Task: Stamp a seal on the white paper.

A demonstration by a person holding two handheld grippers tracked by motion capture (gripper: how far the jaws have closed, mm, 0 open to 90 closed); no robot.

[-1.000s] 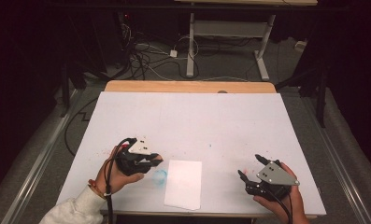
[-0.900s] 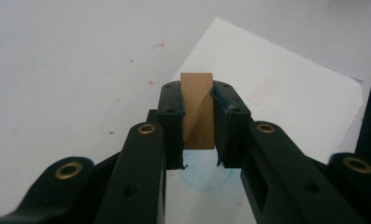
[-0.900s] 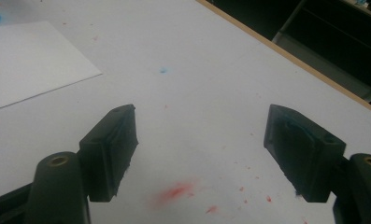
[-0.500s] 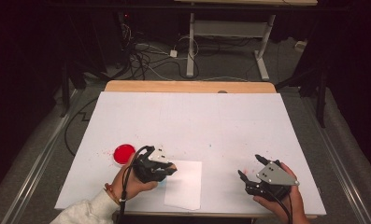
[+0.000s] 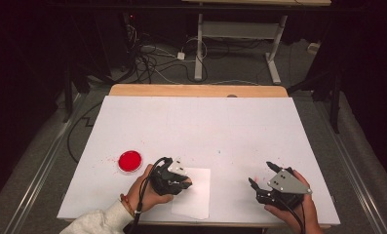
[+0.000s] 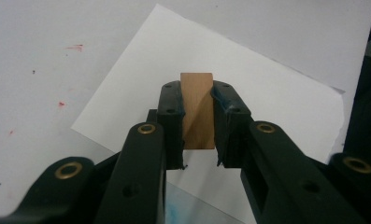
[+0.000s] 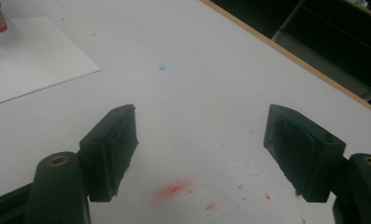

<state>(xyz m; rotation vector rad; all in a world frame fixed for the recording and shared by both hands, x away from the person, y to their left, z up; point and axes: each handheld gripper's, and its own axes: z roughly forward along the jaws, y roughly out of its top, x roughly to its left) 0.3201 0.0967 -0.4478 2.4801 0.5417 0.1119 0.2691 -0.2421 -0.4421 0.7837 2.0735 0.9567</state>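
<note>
- Left gripper has its jaws clenched on a wooden stamp, over the paper near the counter's front edge.
- Red ink pad sits just left of that hand.
- Right gripper hangs near the front right corner, jaws released, nothing between them.

1. No writing, label, brand or number can be read anywhere in the three views.
2. The sheet of paper is blank where it shows.
3. The wooden block shows plain wood, with no lettering.
4. The bench carries only red and blue ink specks, which form no characters.
</note>
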